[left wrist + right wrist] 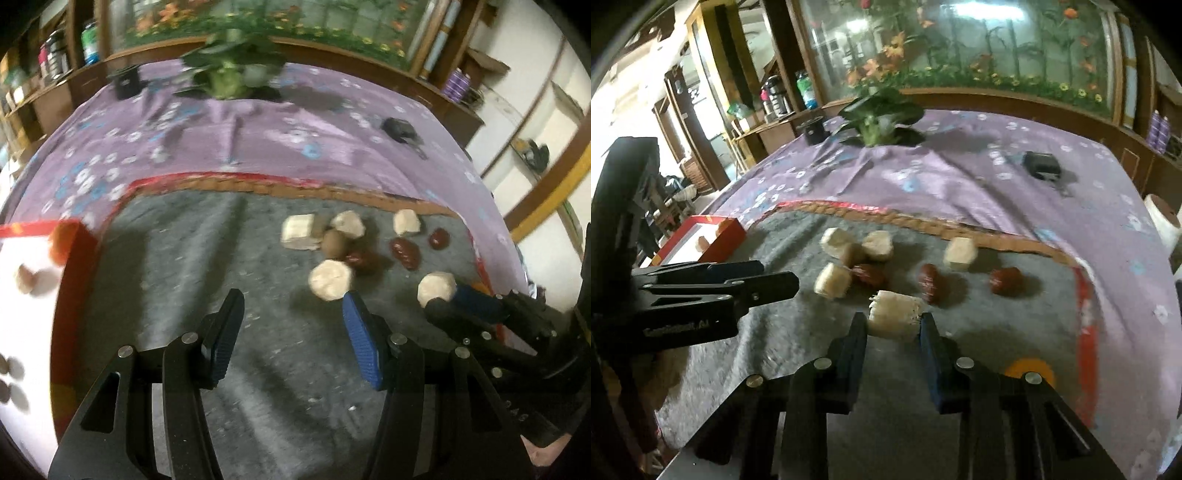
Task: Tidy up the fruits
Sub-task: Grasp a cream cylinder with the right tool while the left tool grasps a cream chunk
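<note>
Right wrist view: a pale fruit chunk (895, 317) on the grey mat (775, 362) is clamped by the right hand-held gripper (894, 328). Round brownish pieces are held in the red-rimmed white tray (26, 332), beside which the left hand-held gripper (291, 314) is kept wide and empty.

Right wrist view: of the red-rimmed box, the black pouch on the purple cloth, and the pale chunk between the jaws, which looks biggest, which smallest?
1. Red-rimmed box, clearly largest.
2. Pale chunk.
3. Black pouch.
The last two are unsure: the chunk sits nearest the camera and the pouch far back, so nearness inflates the chunk.
</note>
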A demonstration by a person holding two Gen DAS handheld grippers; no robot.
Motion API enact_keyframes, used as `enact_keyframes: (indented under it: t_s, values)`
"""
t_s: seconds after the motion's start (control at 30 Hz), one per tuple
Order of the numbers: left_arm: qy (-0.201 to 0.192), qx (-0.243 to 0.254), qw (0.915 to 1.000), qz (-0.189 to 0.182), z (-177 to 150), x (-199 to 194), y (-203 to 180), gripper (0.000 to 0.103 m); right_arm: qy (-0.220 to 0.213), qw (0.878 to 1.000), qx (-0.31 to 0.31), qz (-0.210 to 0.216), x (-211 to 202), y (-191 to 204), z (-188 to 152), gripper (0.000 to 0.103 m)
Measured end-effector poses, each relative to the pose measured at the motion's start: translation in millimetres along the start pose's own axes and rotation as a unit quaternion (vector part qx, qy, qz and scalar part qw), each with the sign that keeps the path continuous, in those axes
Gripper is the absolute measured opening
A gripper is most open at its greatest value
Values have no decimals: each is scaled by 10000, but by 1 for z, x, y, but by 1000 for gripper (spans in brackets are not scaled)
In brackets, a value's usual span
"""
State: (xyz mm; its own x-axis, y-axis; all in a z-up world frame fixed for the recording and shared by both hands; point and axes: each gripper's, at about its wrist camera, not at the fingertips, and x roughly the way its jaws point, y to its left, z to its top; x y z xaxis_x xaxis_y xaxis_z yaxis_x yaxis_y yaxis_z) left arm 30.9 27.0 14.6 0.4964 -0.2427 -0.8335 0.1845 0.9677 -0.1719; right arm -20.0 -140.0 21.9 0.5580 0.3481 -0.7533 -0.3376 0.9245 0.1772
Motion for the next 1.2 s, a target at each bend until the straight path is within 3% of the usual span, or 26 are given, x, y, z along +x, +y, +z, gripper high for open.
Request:
enact_keyframes:
  t_s: [0.3, 0.37, 0.6, 1.2]
  values:
    - [246, 176, 9995, 45, 7, 32, -18, 55, 5, 9999, 47, 95, -2, -9, -4, 28]
    - [119, 161, 9998, 16, 8, 31, -17, 30, 15, 9999, 44, 131, 0, -7, -4, 28]
    - [29, 192, 9998, 46, 2, 18, -12, 30, -56, 9998, 5, 198, -6, 0, -4, 28]
    - [-624, -48, 9952, 746, -32, -62, 28, 30, -190, 9982, -364, 428, -14, 71, -1, 28]
